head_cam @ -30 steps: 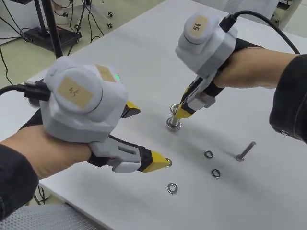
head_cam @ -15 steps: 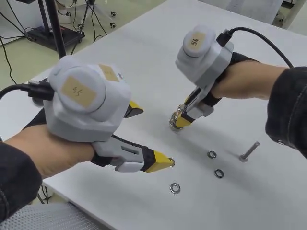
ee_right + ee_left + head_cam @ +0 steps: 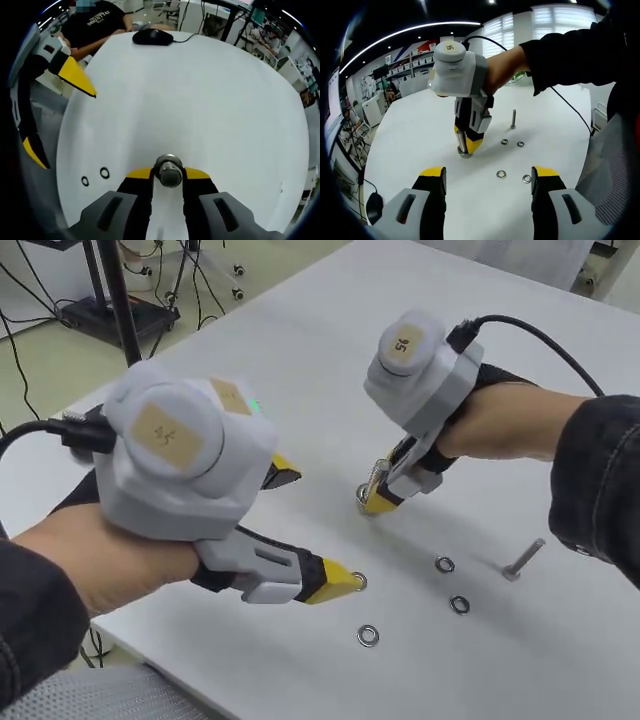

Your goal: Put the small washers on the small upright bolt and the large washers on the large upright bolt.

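The right gripper points down at the white table. Its two jaws are drawn close together, and the top of the upright bolt sits between the yellow tips and touches both; it seems that they grip it. In the left gripper view this bolt stands on the table directly under those tips.

The left gripper is at 8 o'clock from the right one in the head view. Its jaws are spread wide and nothing is between them. One yellow tip rests low near the table, just beside a washer; the other tip is higher, at 11 o'clock from it.

A second washer lies at 5 o'clock from the first, a little apart. Two more washers lie near each other at 4 o'clock from the upright bolt. All four lie flat on the table. Beyond this pair, at 3 o'clock from them, a second bolt lies on its side.

In the right gripper view a black mouse sits at the far edge of the table.
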Demonstrator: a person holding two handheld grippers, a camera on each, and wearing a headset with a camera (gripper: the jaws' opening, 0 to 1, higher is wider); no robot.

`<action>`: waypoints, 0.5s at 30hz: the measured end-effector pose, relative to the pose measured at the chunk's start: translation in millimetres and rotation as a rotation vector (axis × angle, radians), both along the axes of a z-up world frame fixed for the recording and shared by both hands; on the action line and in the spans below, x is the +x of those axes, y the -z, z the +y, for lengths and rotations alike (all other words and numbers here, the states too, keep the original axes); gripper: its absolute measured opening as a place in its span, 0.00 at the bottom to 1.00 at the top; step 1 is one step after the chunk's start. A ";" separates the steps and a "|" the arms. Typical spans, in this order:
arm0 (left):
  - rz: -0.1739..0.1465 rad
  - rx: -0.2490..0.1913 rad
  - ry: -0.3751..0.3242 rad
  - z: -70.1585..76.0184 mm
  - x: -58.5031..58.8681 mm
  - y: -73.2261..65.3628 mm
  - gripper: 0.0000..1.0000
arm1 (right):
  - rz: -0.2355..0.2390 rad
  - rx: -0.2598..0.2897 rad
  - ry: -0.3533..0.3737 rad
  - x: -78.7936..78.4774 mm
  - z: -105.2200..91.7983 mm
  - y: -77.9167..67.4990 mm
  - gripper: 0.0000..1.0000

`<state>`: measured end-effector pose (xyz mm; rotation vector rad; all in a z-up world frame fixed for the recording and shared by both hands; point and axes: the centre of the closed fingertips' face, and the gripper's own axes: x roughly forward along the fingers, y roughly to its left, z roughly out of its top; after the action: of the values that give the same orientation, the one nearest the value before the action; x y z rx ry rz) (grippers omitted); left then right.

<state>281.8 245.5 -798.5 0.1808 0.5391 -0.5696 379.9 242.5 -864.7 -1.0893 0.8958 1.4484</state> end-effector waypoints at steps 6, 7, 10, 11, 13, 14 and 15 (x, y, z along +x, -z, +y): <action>0.001 0.000 0.003 -0.2 0.0 0.0 0.68 | -0.003 -0.007 -0.005 0.1 0.1 0.2 0.24; 0.002 0.001 0.004 -0.2 -0.1 0.2 0.68 | -0.004 -0.006 -0.005 0.1 0.2 0.1 0.24; 0.002 0.001 0.005 -0.2 -0.2 0.2 0.68 | -0.007 0.001 -0.009 0.0 0.9 -0.1 0.24; 0.002 0.000 0.006 -0.4 -0.2 0.2 0.68 | -0.006 0.001 -0.011 0.0 1.1 0.0 0.25; 0.003 0.000 0.007 -0.5 -0.3 0.2 0.68 | -0.003 0.001 -0.012 0.0 1.0 -0.2 0.26; 0.002 0.001 0.007 -0.4 -0.3 0.2 0.68 | -0.006 0.002 -0.015 0.7 0.8 -0.7 0.27; 0.002 0.001 0.007 -0.5 -0.3 0.2 0.68 | -0.009 0.003 -0.015 0.9 0.2 -1.3 0.28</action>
<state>281.5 245.0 -798.6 0.1827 0.5410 -0.5769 380.8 242.7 -863.4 -1.1018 0.8802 1.4551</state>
